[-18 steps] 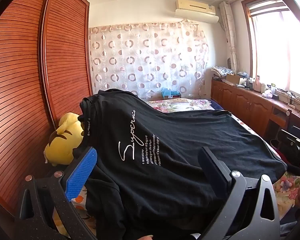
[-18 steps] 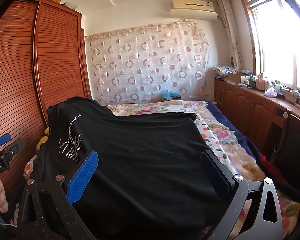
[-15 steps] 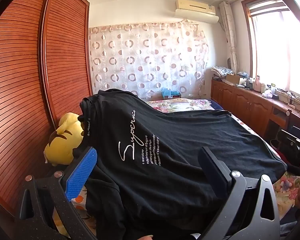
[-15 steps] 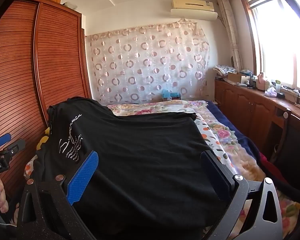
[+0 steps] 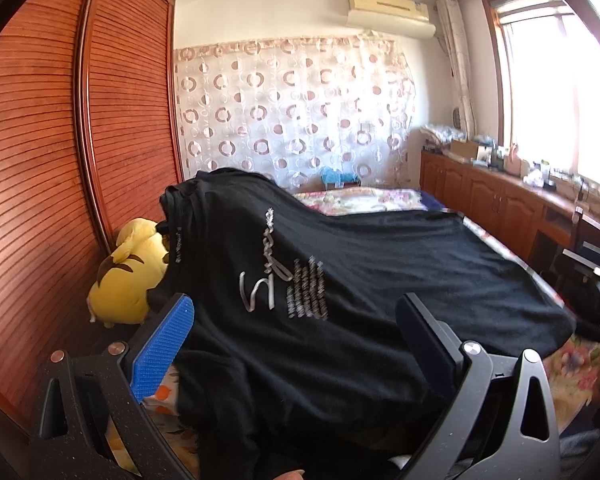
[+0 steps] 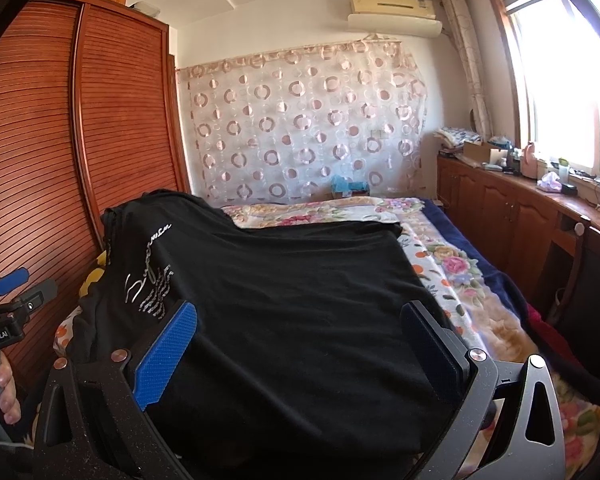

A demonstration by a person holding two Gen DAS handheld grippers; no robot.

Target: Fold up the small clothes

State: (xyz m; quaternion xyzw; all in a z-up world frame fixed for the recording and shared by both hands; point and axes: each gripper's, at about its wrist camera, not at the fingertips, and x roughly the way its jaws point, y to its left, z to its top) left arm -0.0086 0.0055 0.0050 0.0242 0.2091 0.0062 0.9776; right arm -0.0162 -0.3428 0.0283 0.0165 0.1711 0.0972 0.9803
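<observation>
A black T-shirt (image 5: 360, 280) with white script print lies spread across the flowered bed; it also shows in the right wrist view (image 6: 300, 300). Its collar end humps up at the far left. My left gripper (image 5: 296, 320) is open, its fingers wide apart over the shirt's near left part by the print. My right gripper (image 6: 300, 324) is open over the shirt's near right part. Neither holds cloth. The left gripper also shows at the left edge of the right wrist view (image 6: 8, 304).
A yellow plush toy (image 5: 128, 276) lies against the wooden wardrobe doors (image 5: 60, 160) on the left. The flowered bedspread (image 6: 452, 264) extends right of the shirt. Wooden cabinets (image 6: 520, 220) with clutter run under the window on the right. A patterned curtain (image 6: 300, 132) hangs behind.
The left view has shifted slightly and the print is now blurred, so the left gripper is moving a little. The shirt and right gripper look unchanged.
</observation>
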